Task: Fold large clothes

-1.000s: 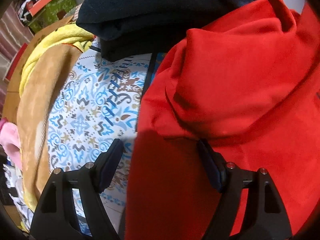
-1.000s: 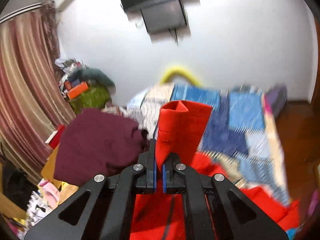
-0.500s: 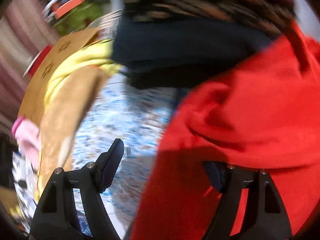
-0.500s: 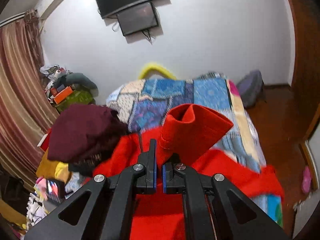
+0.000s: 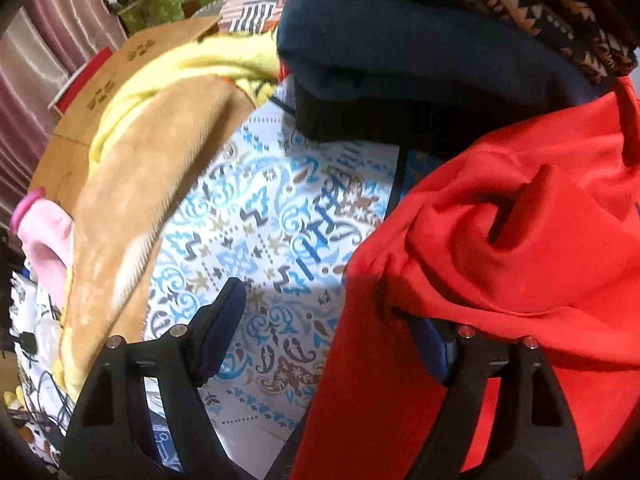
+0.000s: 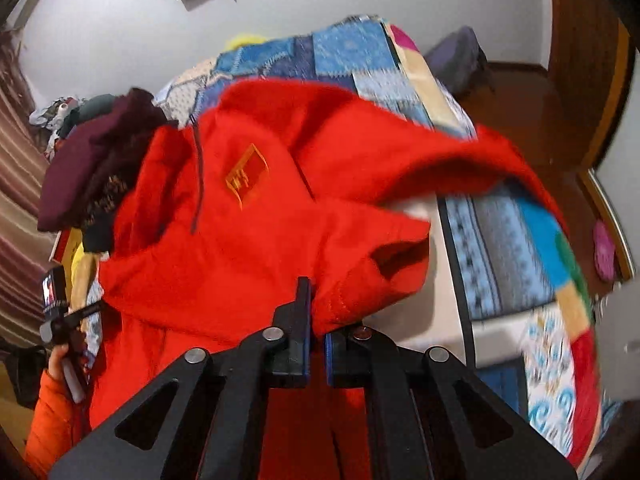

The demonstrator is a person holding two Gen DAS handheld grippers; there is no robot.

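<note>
Patch [image 6: 246,174] on red hoodie [image 6: 248,232]: unreadable | right gripper [image 6: 316,344] pinching hem | left gripper [image 5: 332,328] wide

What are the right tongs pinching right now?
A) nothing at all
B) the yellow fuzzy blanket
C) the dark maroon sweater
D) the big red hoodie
D: in the right wrist view, the right tongs are closed on a fold of the big red fleece hoodie, whose fabric bunches out from between their tips, while the dark maroon sweater lies apart on the pile to the left.
</note>
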